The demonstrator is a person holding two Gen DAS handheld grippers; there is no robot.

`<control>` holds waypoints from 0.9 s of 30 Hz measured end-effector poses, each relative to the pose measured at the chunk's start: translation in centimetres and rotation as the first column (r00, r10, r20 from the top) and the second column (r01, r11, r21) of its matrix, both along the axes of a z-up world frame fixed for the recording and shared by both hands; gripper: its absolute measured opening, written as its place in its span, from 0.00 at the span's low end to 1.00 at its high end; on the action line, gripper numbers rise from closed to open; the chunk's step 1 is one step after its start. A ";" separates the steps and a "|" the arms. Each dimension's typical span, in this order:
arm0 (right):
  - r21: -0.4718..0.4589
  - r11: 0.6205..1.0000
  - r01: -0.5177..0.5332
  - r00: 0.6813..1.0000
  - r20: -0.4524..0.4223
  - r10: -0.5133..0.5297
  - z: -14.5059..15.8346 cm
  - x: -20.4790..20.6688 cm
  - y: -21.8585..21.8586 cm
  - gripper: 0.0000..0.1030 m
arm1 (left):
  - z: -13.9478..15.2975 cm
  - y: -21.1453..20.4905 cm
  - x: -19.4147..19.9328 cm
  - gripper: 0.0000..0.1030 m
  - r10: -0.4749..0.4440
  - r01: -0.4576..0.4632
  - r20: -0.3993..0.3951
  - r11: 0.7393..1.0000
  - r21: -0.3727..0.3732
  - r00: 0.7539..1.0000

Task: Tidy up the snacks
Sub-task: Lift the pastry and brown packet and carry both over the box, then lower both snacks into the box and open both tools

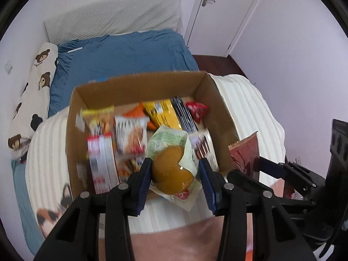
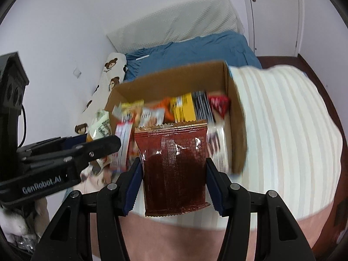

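An open cardboard box (image 1: 139, 84) sits on a striped white blanket and holds several snack packets. It also shows in the right wrist view (image 2: 237, 117). My left gripper (image 1: 175, 169) is shut on a clear-wrapped yellow round cake (image 1: 171, 169), held over the box's near edge. My right gripper (image 2: 174, 171) is shut on a flat dark red snack packet (image 2: 174, 167), held upright in front of the box. The red packet also shows at the right in the left wrist view (image 1: 245, 154). The left gripper's fingers (image 2: 102, 144) show at the left of the right wrist view.
The box rests on a bed with a striped white blanket (image 2: 282, 130) and a blue sheet (image 1: 121, 56). A bear-print pillow (image 1: 37, 82) lies along the left wall. A white door (image 1: 217, 10) stands at the back right. Dark wood floor (image 2: 322, 82) lies to the right.
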State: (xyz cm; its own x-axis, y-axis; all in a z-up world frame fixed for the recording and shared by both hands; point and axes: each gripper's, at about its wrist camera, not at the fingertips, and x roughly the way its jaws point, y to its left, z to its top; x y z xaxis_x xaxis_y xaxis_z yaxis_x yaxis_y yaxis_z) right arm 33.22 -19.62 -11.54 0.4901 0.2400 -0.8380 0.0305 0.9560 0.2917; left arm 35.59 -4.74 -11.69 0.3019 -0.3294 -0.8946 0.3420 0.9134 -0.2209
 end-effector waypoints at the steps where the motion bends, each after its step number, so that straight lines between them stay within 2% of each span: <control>1: -0.007 1.000 0.000 1.000 0.002 0.000 0.1 0.8 -0.2 0.56 | -0.2 -0.1 1.5 0.40 0.005 -0.005 -0.020 1.000 -0.004 1.000; 4: -0.036 0.999 -0.006 1.000 -0.016 0.005 -0.3 5.2 -0.4 0.56 | -1.7 -0.6 6.2 0.40 0.020 -0.021 -0.097 1.000 -0.011 0.995; 7: -0.047 0.999 -0.005 0.998 -0.060 0.003 -1.7 9.0 -0.5 0.56 | -3.9 -1.0 10.5 0.40 0.037 -0.043 -0.199 0.999 -0.027 0.979; 13: -0.037 0.999 0.013 0.985 -0.169 -0.019 -6.7 15.0 -1.4 0.56 | -9.2 -2.1 17.7 0.41 0.053 -0.067 -0.370 0.997 -0.025 0.928; 16: -0.021 1.000 0.022 0.977 -0.213 -0.026 -9.2 17.1 -1.7 0.57 | -11.7 -2.9 19.1 0.41 0.030 -0.040 -0.445 0.999 -0.015 0.895; 18: 0.013 1.000 0.017 0.961 -0.276 -0.013 -11.0 18.5 -1.8 0.57 | -13.1 -3.1 19.6 0.41 0.034 -0.041 -0.488 0.999 -0.002 0.872; 19: 0.018 1.000 0.012 0.955 -0.297 -0.007 -11.7 18.8 -1.8 0.60 | -13.7 -3.1 19.7 0.41 0.040 -0.048 -0.503 0.999 -0.003 0.864; 20: 0.003 1.000 0.006 0.947 -0.321 -0.004 -12.4 19.3 -1.8 0.74 | -14.2 -3.0 19.8 0.41 0.054 -0.057 -0.511 0.998 0.009 0.858; 21: -0.005 1.000 -0.005 0.946 -0.323 0.003 -12.7 19.4 -1.7 0.80 | -14.3 -3.2 19.9 0.49 0.058 -0.057 -0.510 0.998 0.019 0.858; 24: -0.025 0.999 -0.029 0.943 -0.333 0.019 -13.1 19.5 -1.1 0.85 | -14.2 -3.1 19.9 0.80 0.064 -0.039 -0.475 0.997 0.062 0.878; 27: -0.052 0.998 -0.036 0.942 -0.335 0.016 -13.1 19.2 -0.7 0.90 | -13.8 -2.8 19.8 0.82 0.064 -0.031 -0.451 0.996 0.082 0.890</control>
